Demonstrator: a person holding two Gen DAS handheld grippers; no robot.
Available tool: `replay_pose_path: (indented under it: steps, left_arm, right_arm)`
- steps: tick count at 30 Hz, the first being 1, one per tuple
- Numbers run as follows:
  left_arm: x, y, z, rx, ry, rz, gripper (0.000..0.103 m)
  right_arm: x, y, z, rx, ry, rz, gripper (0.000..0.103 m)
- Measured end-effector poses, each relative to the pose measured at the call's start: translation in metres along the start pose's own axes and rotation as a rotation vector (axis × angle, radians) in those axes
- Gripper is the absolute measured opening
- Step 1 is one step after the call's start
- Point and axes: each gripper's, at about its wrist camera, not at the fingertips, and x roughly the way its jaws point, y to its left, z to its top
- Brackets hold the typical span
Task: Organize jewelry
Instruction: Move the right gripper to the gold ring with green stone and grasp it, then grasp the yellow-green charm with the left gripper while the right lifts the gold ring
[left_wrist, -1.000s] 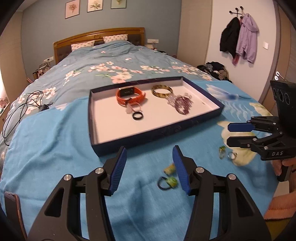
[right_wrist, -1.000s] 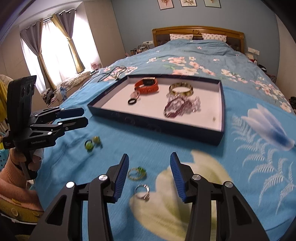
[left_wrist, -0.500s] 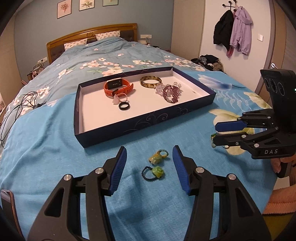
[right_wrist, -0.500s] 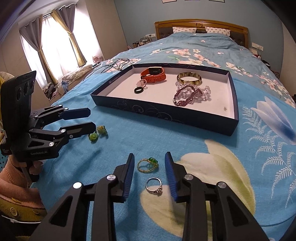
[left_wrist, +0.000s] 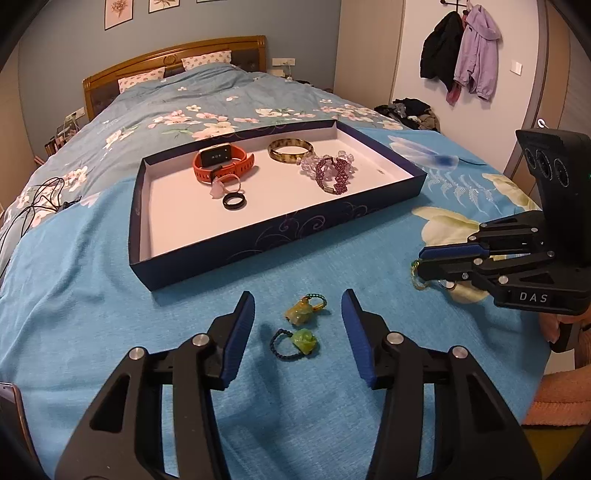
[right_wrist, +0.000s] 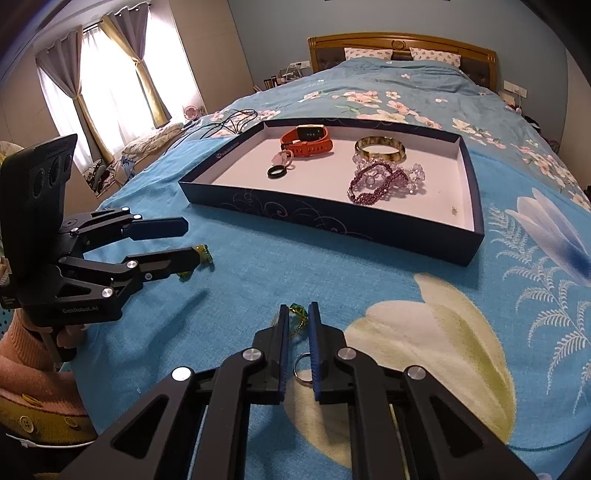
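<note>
A dark blue tray (left_wrist: 280, 236) on the bed holds an orange watch (left_wrist: 221, 162), a bangle (left_wrist: 291, 149), purple bead bracelets (left_wrist: 330, 171) and a black ring (left_wrist: 233, 201). Two green-stone rings (left_wrist: 303, 310) (left_wrist: 295, 341) lie on the blanket between the fingers of my open left gripper (left_wrist: 297, 317). My right gripper (right_wrist: 298, 321) is nearly shut around a gold beaded ring with a green stone (right_wrist: 297, 314). A silver ring (right_wrist: 303, 367) lies just behind it, between the jaws. In the left wrist view the right gripper (left_wrist: 421, 260) appears at right.
The tray (right_wrist: 332, 221) sits ahead of both grippers on the blue flowered blanket (right_wrist: 406, 295). Black cables (left_wrist: 33, 206) lie at the bed's left side. Coats (left_wrist: 461, 48) hang on the right wall. The left gripper (right_wrist: 181, 240) shows at left in the right wrist view.
My right gripper has closed from wide open to nearly shut around the gold beaded ring. My left gripper moved forward until the two green-stone rings lie between its open fingers.
</note>
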Motion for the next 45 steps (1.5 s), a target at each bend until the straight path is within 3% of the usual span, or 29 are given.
replay_pose_path:
  steps: [12, 24, 31, 45]
  left_arm:
    - [0.008, -0.004, 0.003, 0.007, 0.017, -0.032, 0.04]
    - [0.02, -0.002, 0.002, -0.013, 0.069, -0.052, 0.022]
    - [0.016, -0.001, 0.002, -0.021, 0.051, -0.05, 0.016]
    - [-0.006, -0.002, 0.009, -0.045, -0.025, -0.05, 0.016]
  right_arm:
    - [-0.011, -0.004, 0.003, 0.025, -0.05, 0.012, 0.005]
    - [-0.013, -0.005, 0.005, 0.035, -0.07, 0.032, 0.005]
    - [-0.015, -0.004, 0.005, 0.037, -0.086, 0.039, 0.005]
    - [-0.025, -0.004, 0.013, 0.051, -0.151, 0.05, 0.005]
